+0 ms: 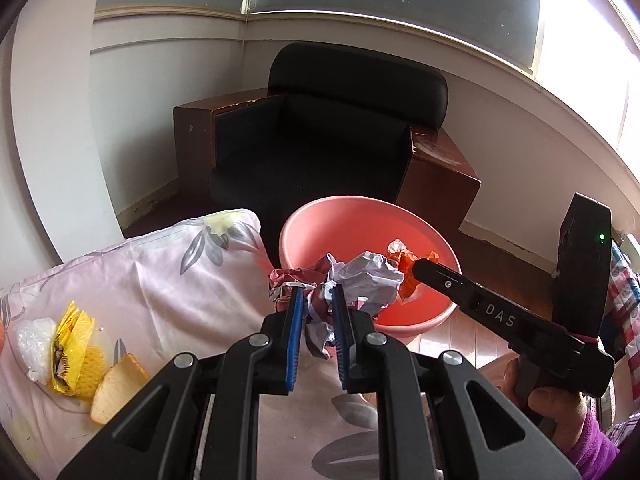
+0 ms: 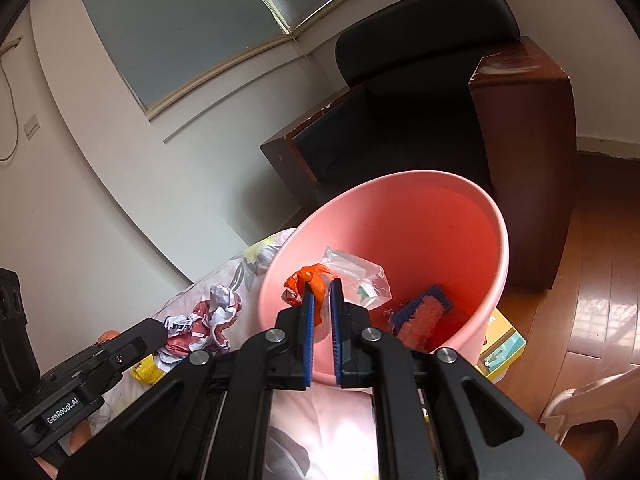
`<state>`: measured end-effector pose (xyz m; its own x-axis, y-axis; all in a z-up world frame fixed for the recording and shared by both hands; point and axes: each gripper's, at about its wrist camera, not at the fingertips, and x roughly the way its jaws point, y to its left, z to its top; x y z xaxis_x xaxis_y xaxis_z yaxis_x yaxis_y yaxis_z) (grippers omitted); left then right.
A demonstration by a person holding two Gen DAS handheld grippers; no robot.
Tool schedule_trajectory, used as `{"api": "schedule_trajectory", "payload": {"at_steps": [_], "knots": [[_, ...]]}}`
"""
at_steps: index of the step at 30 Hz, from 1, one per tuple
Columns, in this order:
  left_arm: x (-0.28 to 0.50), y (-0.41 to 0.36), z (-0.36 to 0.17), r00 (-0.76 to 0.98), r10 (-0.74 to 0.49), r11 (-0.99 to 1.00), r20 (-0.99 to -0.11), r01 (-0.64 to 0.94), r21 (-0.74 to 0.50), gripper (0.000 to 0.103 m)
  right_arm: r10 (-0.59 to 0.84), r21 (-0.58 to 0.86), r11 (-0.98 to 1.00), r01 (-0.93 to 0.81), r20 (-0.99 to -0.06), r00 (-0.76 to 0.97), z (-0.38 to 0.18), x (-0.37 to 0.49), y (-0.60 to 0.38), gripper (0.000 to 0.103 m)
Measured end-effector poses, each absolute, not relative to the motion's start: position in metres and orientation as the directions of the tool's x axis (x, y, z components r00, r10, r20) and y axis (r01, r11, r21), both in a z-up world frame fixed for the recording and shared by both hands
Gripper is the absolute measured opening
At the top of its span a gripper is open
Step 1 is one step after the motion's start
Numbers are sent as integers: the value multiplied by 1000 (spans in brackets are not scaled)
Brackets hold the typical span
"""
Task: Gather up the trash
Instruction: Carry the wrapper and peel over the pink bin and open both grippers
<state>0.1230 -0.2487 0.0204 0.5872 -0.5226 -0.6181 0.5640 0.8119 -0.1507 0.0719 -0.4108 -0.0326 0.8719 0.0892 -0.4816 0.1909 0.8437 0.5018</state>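
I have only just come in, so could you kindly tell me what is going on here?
A person is clearing litter off a floral pink bedcover into a round pink plastic basin. The left hand-held gripper is shut on a crumpled wad of white and red paper, held by the basin's rim. The right hand-held gripper pinches an orange and clear plastic wrapper over the basin, which already holds some scraps. A yellow wrapper and other bits lie on the bedcover.
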Motion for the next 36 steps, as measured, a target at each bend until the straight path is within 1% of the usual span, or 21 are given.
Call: {"api": "schedule_trajectory", "payload": {"at_steps": [11,21,25,31,36], "knots": [[139,-294,3,560,-512,797,-652,593,-116,14,65,526,817,236,-491,869,-45,73,-437,8],[145,-307,-3,551,-503,795,-665,598,-106,14,57,533,807,253,-498,865,-49,75,-445,8],[146,-308,-4,552,-499,800,-668,591,-109,18,53,532,806,259,-501,864,-49,75,-445,8],[149,-302,-2,553,-506,806,-662,577,-135,19,47,528,806,268,-507,861,-48,75,-445,8],[148,-298,0,551,-515,801,-656,583,-139,26,48,530,804,269,-509,860,-48,75,-445,8]]}}
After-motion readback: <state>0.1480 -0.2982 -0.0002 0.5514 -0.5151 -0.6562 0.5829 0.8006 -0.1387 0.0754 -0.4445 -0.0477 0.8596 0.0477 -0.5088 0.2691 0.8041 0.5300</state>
